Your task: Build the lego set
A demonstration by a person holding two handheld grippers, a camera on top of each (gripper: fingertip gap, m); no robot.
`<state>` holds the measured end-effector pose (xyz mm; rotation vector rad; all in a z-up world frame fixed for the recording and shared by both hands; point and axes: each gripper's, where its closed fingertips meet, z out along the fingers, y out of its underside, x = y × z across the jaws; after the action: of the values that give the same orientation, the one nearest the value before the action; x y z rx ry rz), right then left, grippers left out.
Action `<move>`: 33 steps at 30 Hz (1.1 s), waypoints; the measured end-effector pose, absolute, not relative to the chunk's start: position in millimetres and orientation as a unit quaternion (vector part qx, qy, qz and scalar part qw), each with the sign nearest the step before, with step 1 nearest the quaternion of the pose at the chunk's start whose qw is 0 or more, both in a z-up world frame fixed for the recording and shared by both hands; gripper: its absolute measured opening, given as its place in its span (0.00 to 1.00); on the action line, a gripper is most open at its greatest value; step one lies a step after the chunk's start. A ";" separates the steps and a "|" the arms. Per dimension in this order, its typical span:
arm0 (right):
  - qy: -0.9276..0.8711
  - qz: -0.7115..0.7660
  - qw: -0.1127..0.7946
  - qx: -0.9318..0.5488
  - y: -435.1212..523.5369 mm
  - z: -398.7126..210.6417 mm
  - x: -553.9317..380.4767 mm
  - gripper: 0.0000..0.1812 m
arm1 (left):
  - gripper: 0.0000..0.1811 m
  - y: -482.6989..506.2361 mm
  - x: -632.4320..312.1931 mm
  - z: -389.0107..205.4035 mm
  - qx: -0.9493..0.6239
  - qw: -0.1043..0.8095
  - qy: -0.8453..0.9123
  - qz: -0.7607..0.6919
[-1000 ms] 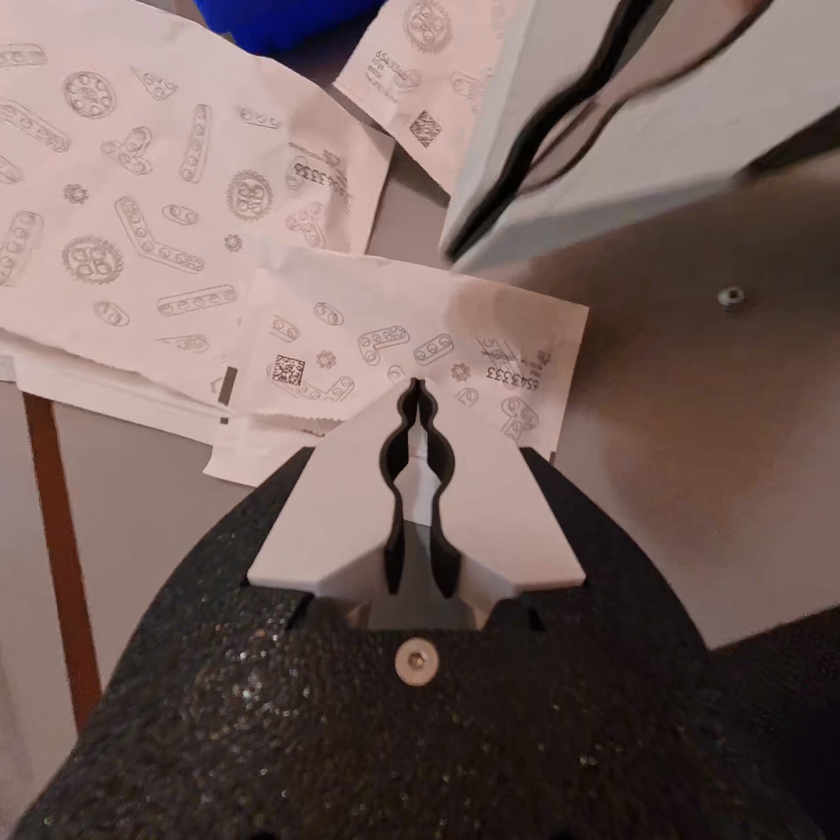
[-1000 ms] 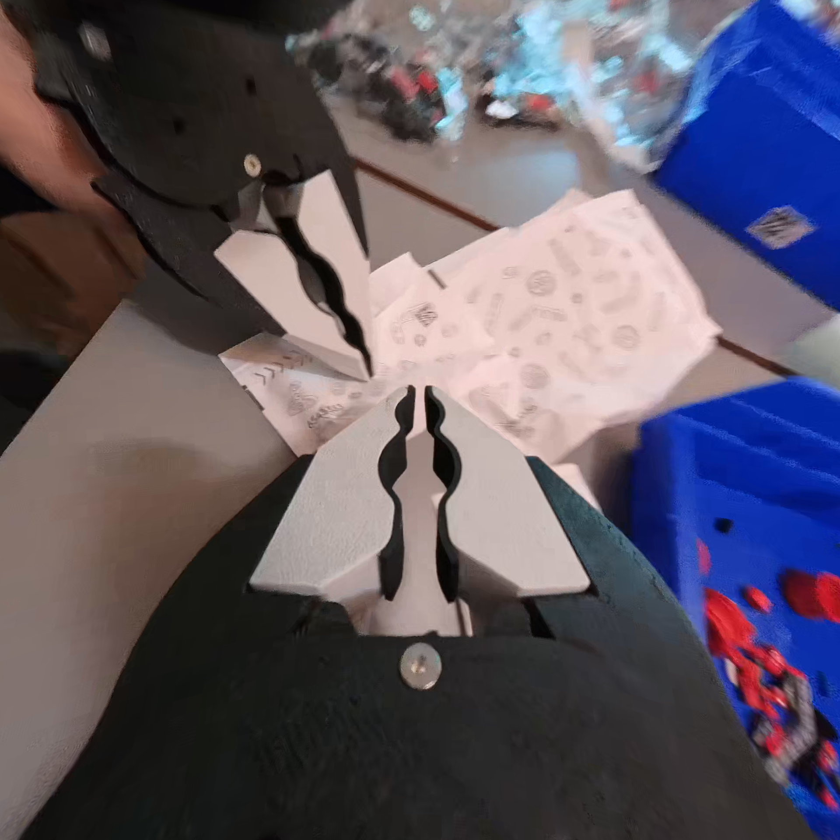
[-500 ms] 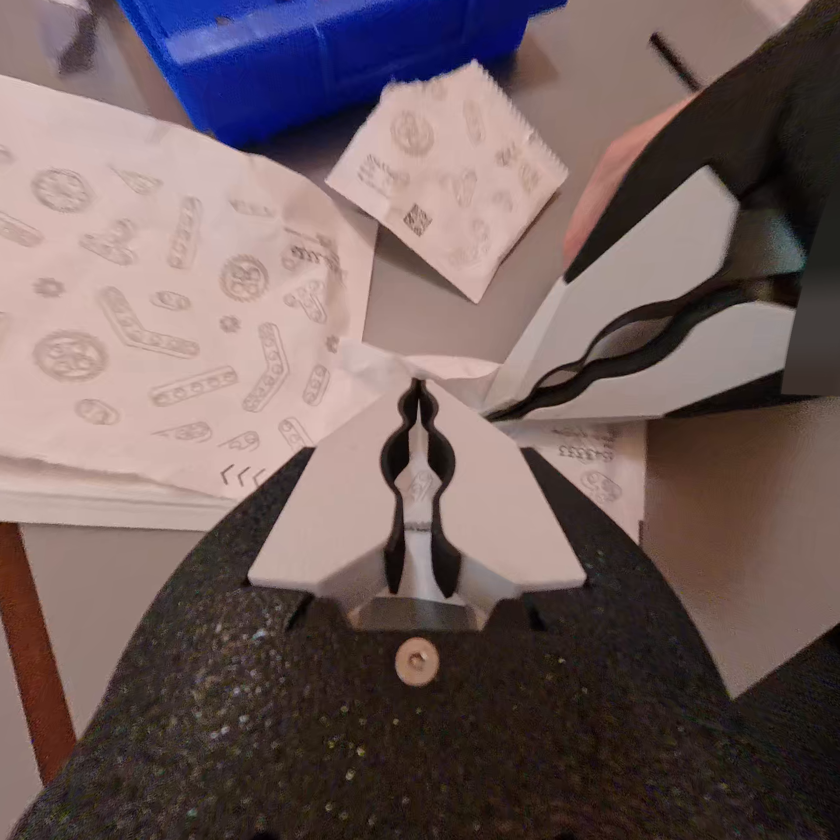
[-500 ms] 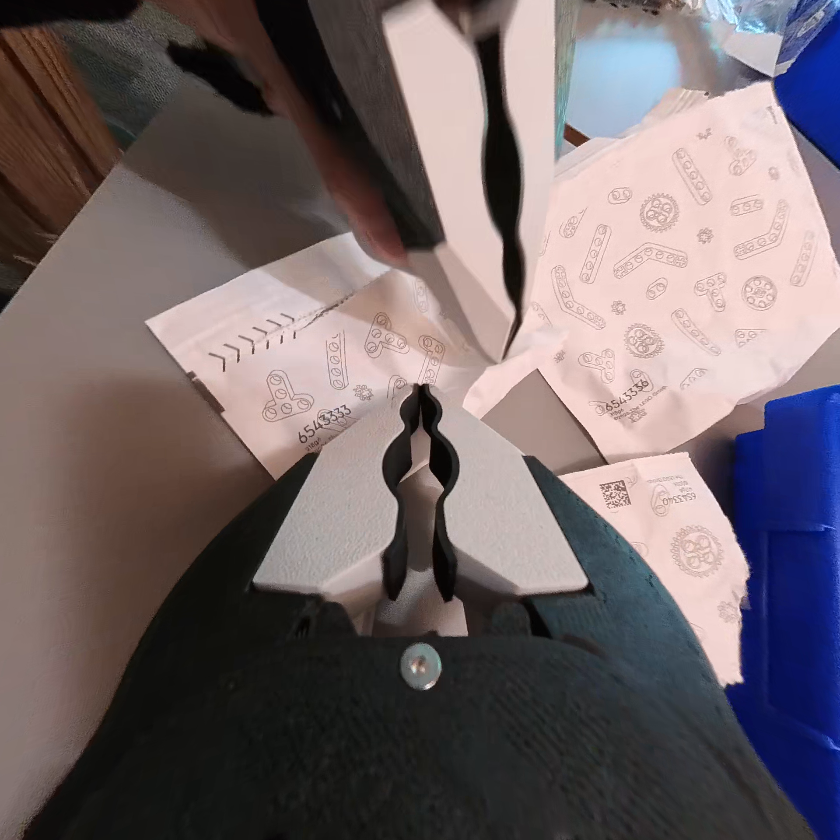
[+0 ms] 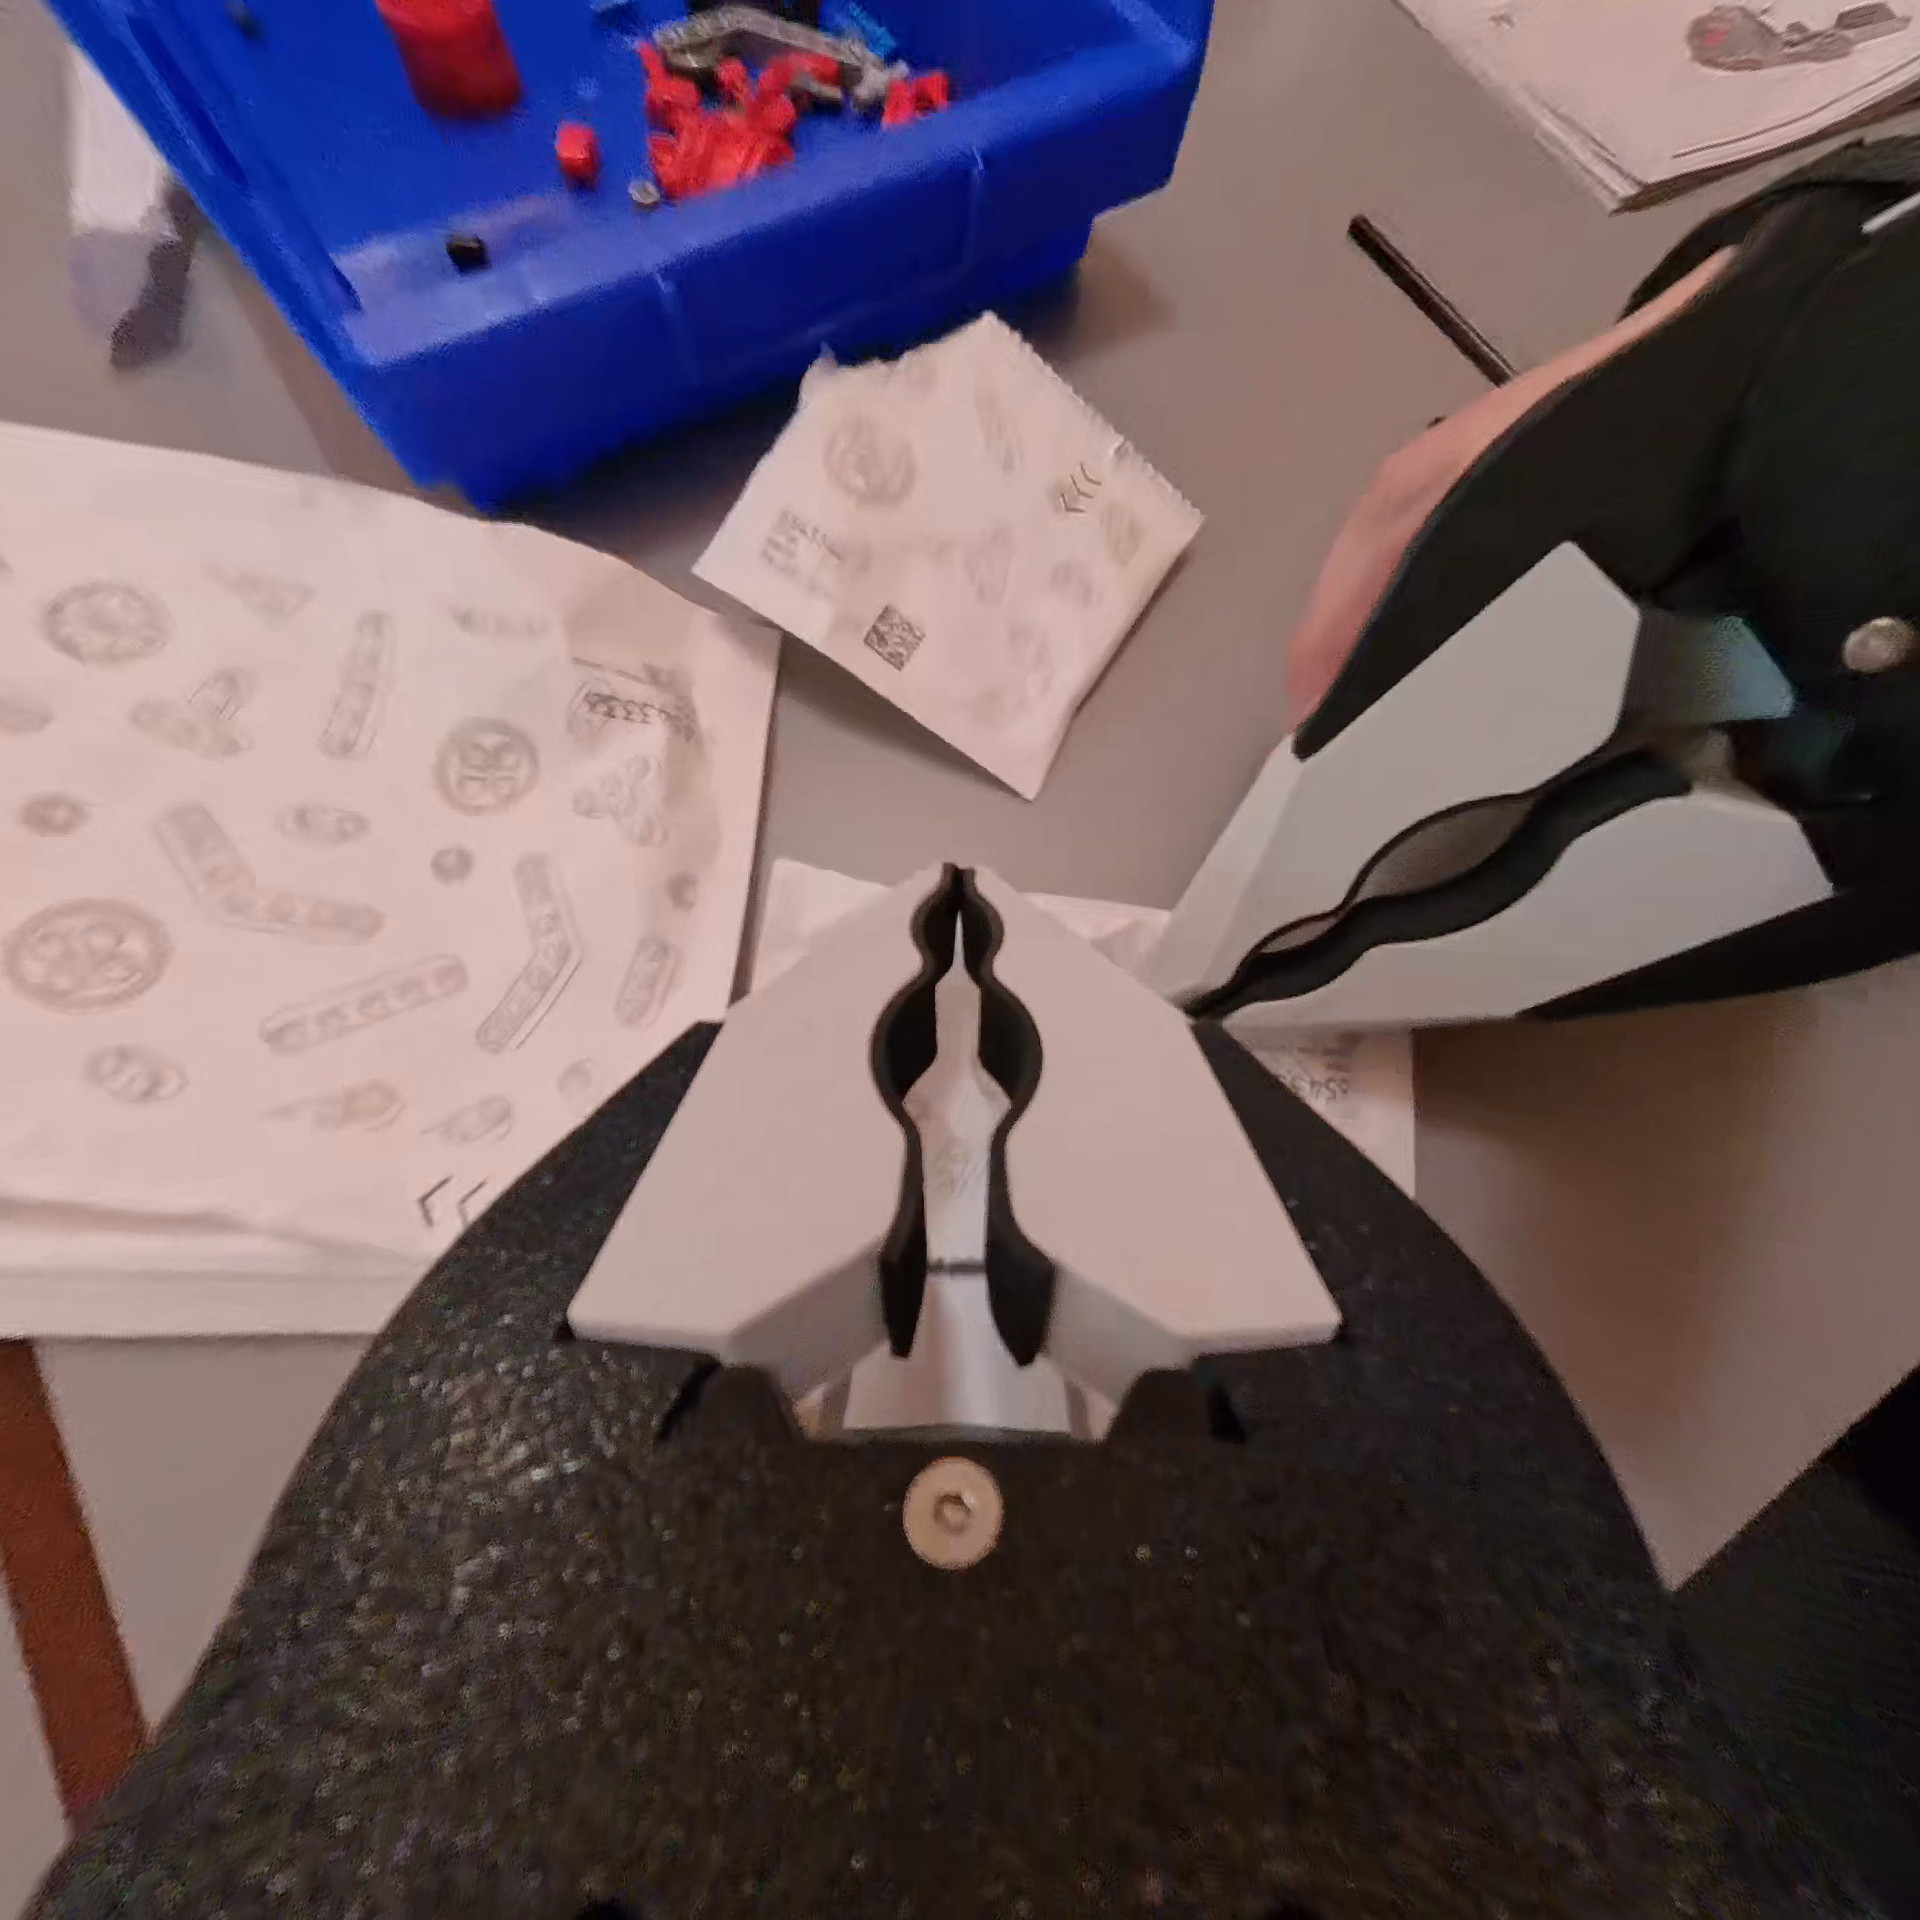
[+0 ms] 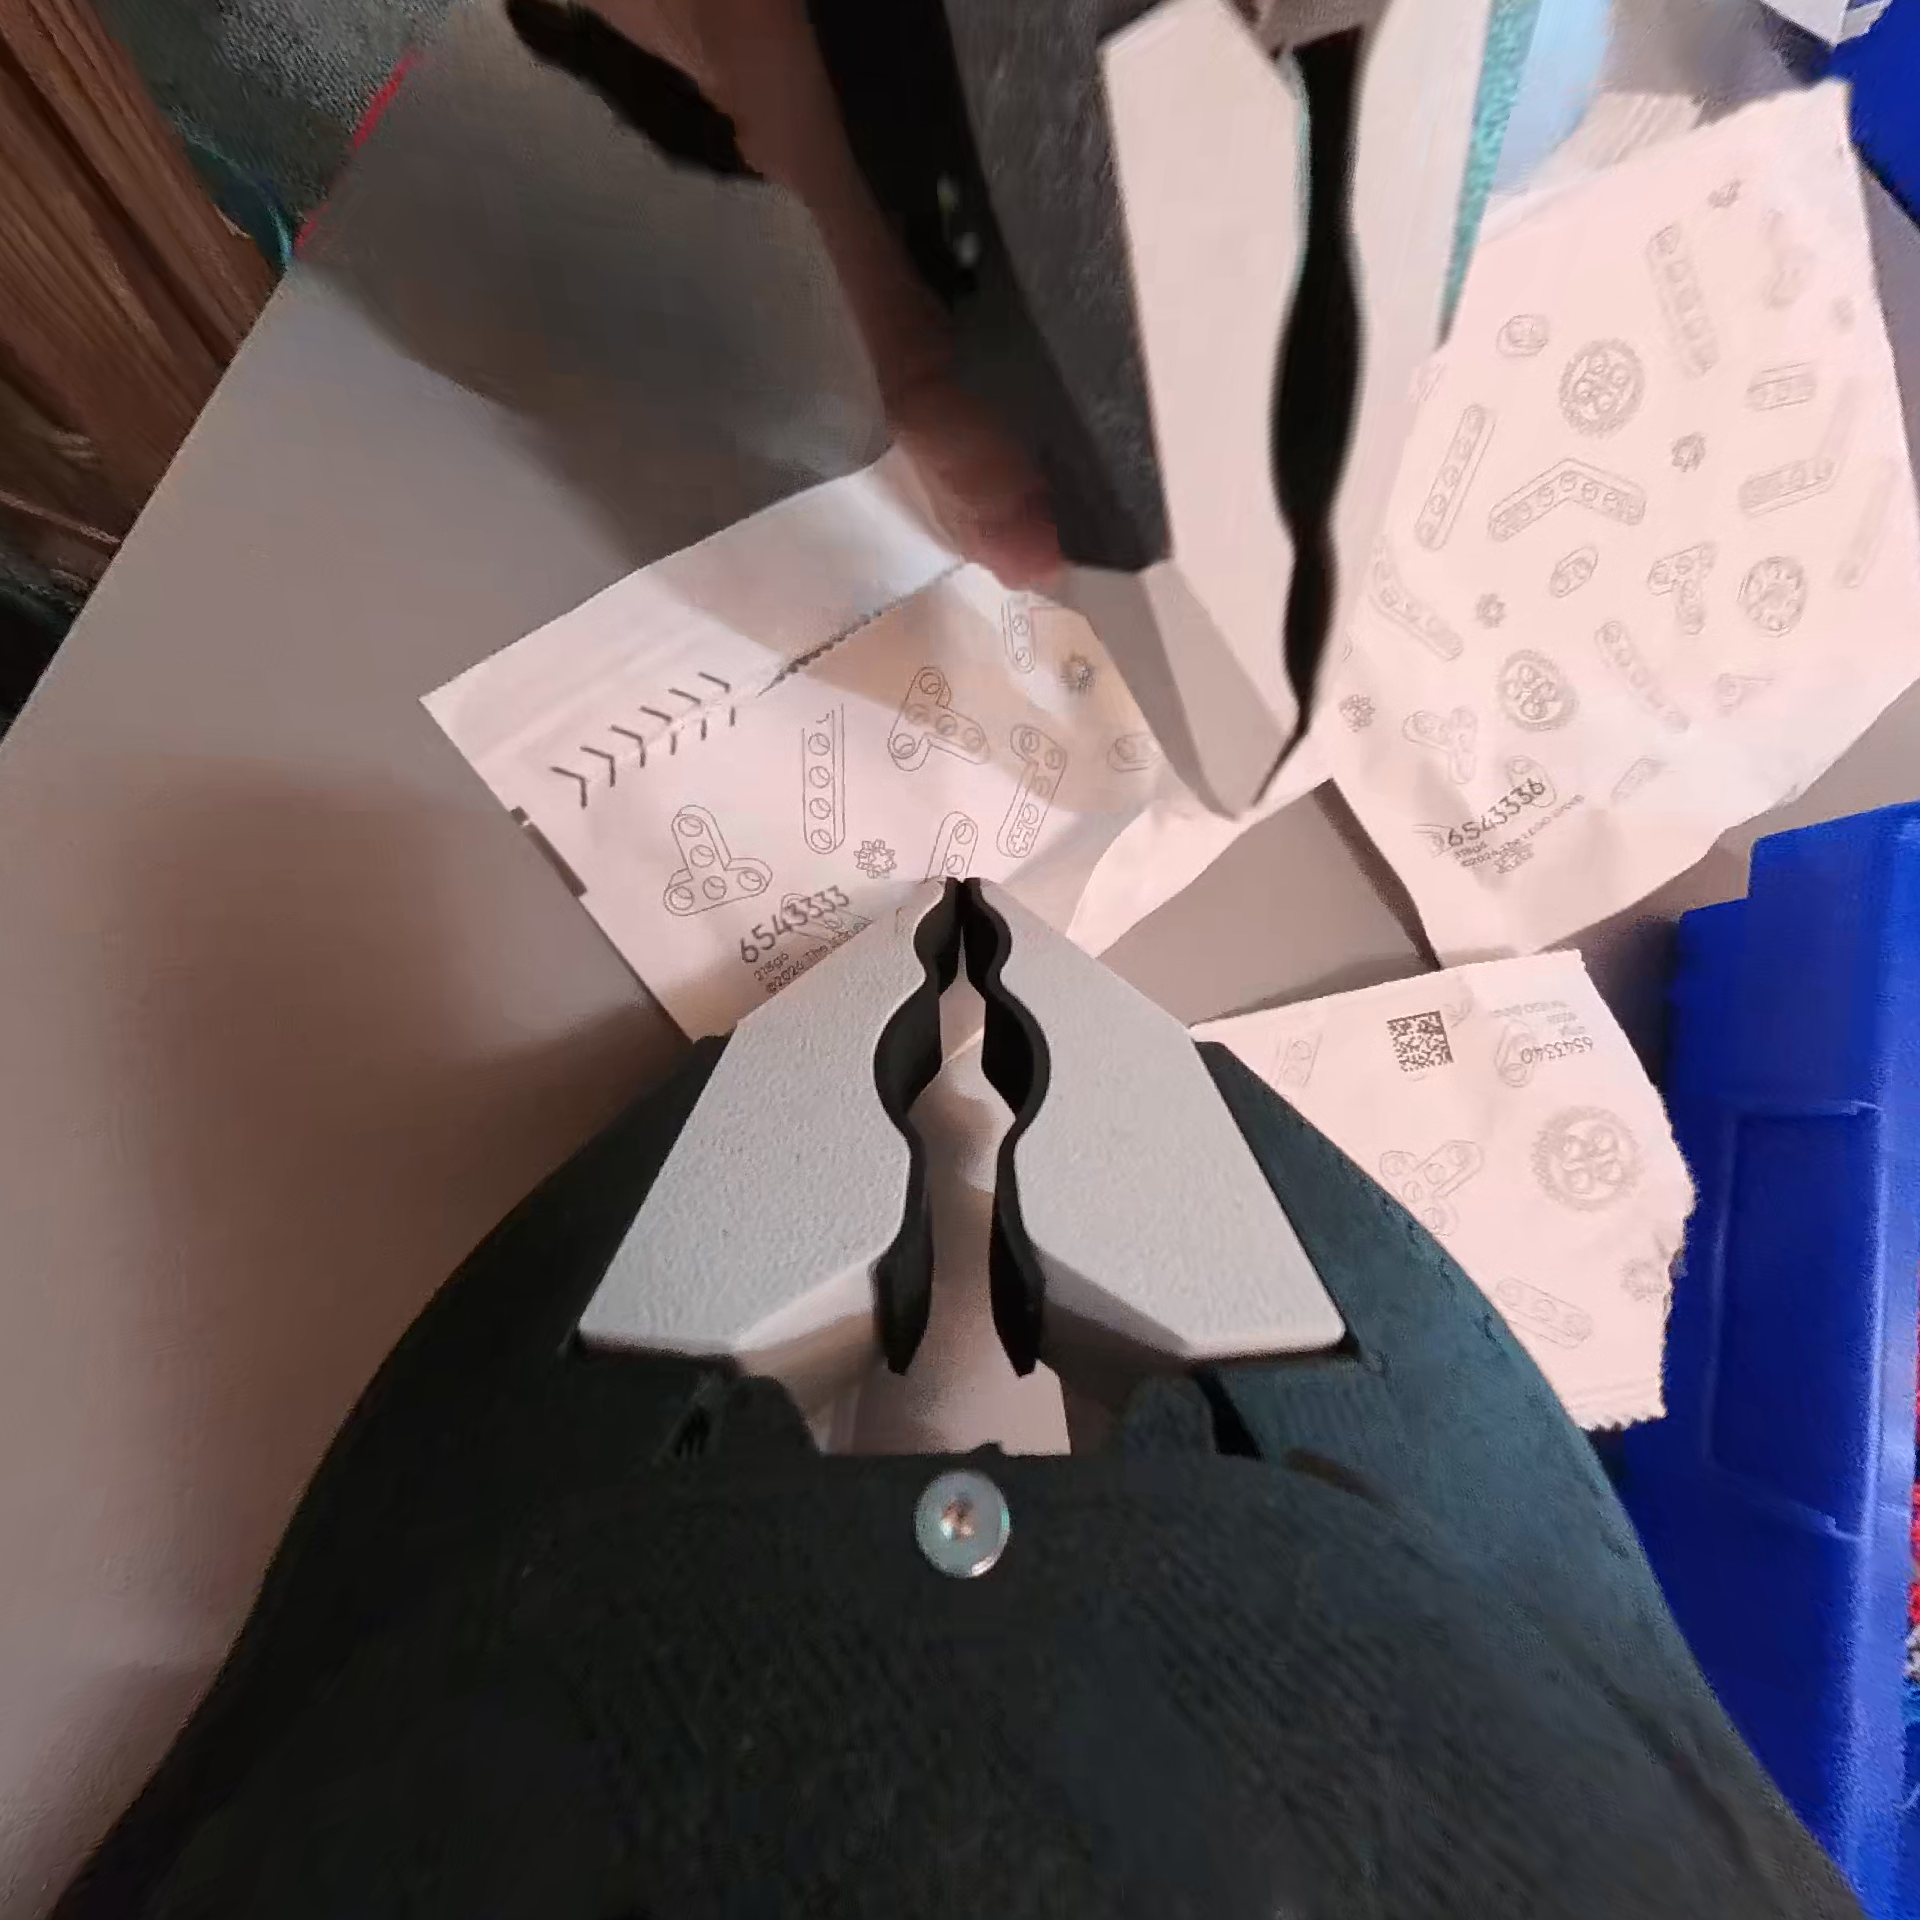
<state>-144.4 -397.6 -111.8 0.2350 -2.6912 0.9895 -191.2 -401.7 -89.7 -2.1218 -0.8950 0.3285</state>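
Observation:
A small white paper parts bag [image 6: 831,790], printed with grey part outlines, lies on the grey table. My left gripper [image 5: 961,883] is shut on one corner of it, and paper shows between its fingers. In the right wrist view the left gripper [image 6: 1262,800] comes down from above and pinches a raised, crumpled corner. My right gripper [image 6: 961,894] is shut on the bag's near edge. In the left wrist view the right gripper [image 5: 1195,1003] reaches in from the right, its tip on the same bag [image 5: 1340,1081].
A blue bin [image 5: 727,312] holding red and grey Lego pieces stands beyond; it also shows in the right wrist view [image 6: 1818,1143]. A large paper bag [image 5: 312,831], a smaller torn bag [image 5: 956,561], a booklet [image 5: 1662,83] and a black rod [image 5: 1423,301] lie around.
The right gripper came down beside the left one and closed on the bag's edge. The left view has pulled back, bringing the blue bin's contents into sight.

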 end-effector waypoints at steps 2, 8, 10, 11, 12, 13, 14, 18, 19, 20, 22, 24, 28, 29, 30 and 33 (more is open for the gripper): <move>-0.926 0.344 0.138 0.075 -397.4 -111.6 -144.5 0.00 | 0.00 -400.4 -190.8 -107.5 -0.856 0.371 -0.343 0.112; -0.930 0.339 0.124 0.063 -390.8 -107.9 -144.5 0.00 | 0.00 -394.3 -191.3 -114.4 -0.855 0.365 -0.357 0.088; -0.918 0.354 0.167 0.062 -391.3 -96.4 -155.1 0.00 | 0.00 -394.4 -191.1 -114.4 -0.853 0.368 -0.359 0.089; -0.910 0.363 0.184 0.080 -393.5 -93.3 -155.4 0.00 | 0.00 -394.4 -191.3 -114.4 -0.852 0.373 -0.358 0.089; -0.910 0.352 0.197 0.094 -392.3 -98.0 -155.8 0.00 | 0.00 -394.2 -191.4 -114.3 -0.850 0.378 -0.357 0.089; -0.916 0.326 0.210 0.105 -388.5 -108.9 -157.5 0.00 | 0.00 -393.8 -191.3 -114.2 -0.849 0.383 -0.353 0.090; -0.911 0.330 0.222 0.111 -389.6 -110.7 -157.3 0.00 | 0.00 -393.4 -190.7 -113.7 -0.849 0.390 -0.345 0.091; -0.907 0.295 0.262 0.147 -387.9 -111.2 -155.6 0.00 | 0.00 -391.7 -175.8 -90.1 -0.832 0.441 -0.320 0.107; -0.904 0.290 0.273 0.152 -387.9 -111.2 -155.5 0.00 | 0.00 -388.3 -167.9 -86.2 -0.824 0.457 -0.325 0.080; -0.901 0.290 0.282 0.154 -387.9 -111.2 -155.5 0.00 | 0.00 -386.8 -162.3 -89.6 -0.823 0.457 -0.333 0.053; -0.896 0.294 0.292 0.160 -387.9 -111.0 -154.7 0.00 | 0.00 -390.5 -165.5 -104.1 -0.829 0.433 -0.350 0.054; -0.889 0.289 0.305 0.182 -387.5 -110.9 -152.5 0.00 | 0.00 -387.9 -166.0 -107.9 -0.825 0.424 -0.373 0.024; -0.887 0.272 0.313 0.203 -383.0 -110.8 -144.4 0.00 | 0.00 -387.3 -167.3 -111.7 -0.805 0.425 -0.414 -0.026; -0.888 0.274 0.308 0.204 -381.2 -110.7 -139.8 0.00 | 0.00 -387.5 -167.5 -111.7 -0.798 0.427 -0.424 -0.035; -0.890 0.275 0.301 0.203 -379.2 -110.8 -134.8 0.00 | 0.00 -387.5 -167.4 -112.1 -0.797 0.425 -0.429 -0.038; -0.889 0.275 0.306 0.203 -377.2 -111.0 -130.5 0.00 | 0.00 -387.2 -167.1 -111.8 -0.789 0.427 -0.439 -0.051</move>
<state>-130.5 -377.2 -111.0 0.5362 -2.3516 0.7273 -167.1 -387.2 -111.8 -1.9714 -1.0977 -0.1273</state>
